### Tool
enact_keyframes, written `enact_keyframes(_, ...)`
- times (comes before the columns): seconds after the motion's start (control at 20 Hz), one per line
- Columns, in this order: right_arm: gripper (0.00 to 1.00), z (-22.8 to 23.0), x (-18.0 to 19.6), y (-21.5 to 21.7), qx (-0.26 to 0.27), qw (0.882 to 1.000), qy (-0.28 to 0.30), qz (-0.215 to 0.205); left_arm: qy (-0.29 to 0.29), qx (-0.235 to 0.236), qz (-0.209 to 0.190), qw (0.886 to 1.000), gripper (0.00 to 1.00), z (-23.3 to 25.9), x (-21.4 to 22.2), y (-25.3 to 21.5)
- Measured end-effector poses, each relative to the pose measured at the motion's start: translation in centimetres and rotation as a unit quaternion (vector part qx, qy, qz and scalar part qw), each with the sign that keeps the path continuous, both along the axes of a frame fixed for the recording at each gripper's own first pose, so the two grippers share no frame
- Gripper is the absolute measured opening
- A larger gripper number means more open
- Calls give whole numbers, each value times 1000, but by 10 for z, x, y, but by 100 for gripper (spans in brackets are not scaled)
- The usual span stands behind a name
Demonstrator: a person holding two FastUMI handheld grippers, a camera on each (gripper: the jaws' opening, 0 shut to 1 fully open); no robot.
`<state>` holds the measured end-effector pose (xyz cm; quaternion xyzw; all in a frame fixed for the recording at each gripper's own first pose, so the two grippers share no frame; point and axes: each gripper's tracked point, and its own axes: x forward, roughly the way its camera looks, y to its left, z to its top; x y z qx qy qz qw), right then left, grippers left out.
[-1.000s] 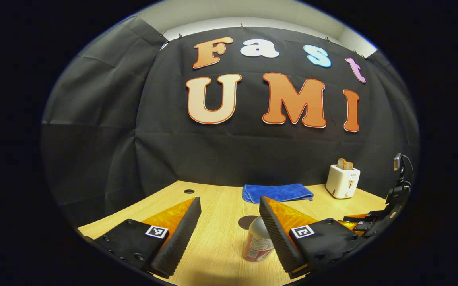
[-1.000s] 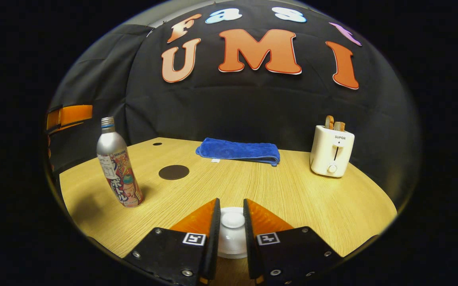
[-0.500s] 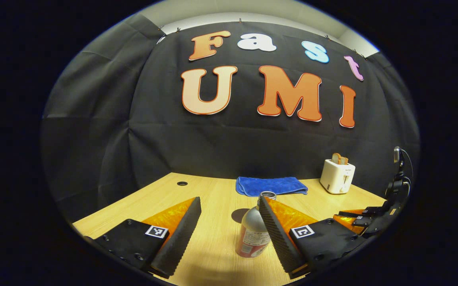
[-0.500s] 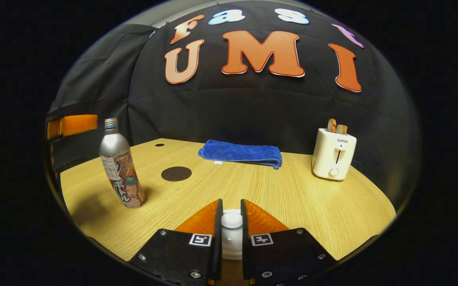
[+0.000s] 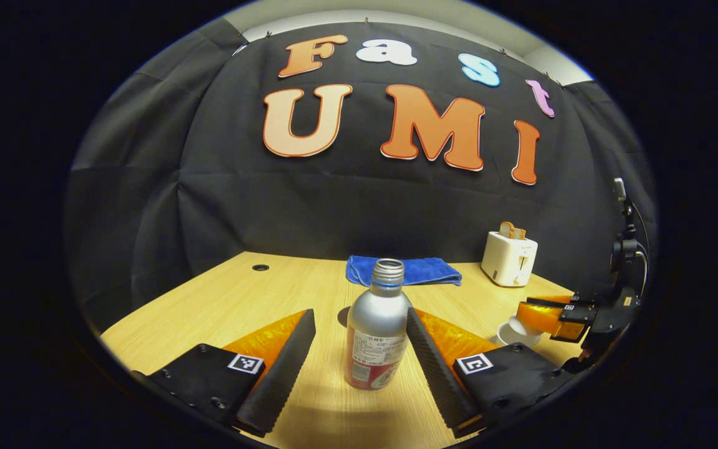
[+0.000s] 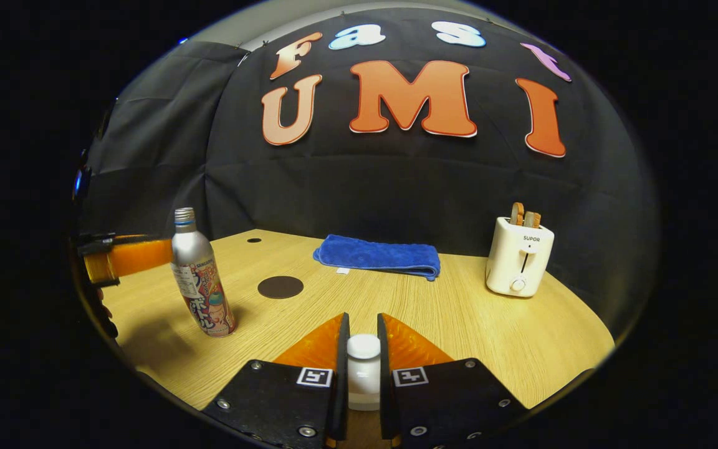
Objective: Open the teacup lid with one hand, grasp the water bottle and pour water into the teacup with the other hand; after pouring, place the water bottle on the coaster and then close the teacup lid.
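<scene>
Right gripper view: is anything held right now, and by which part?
The right hand-held gripper is shut on the teacup lid, by its knob. The left hand-held gripper is open around the water bottle.

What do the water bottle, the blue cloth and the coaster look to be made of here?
Water bottle: likely aluminium, going by its brushed silver shoulder and threaded neck, with a glossy printed label round the lower body. Blue cloth: soft pile fabric, probably microfibre, folded with a fuzzy surface. Coaster: a thin, dark, matte disc; whether rubber, leather or felt cannot be told.
</scene>
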<state>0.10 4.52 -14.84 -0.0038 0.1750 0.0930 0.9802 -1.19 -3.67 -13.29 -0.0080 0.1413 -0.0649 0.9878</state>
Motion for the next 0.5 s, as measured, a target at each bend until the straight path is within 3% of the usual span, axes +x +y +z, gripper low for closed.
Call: enact_keyframes(0.5, 21, 23, -8, -20, 8, 999, -23, -20, 73, -4, -10, 997, 97, -63, 14, -14)
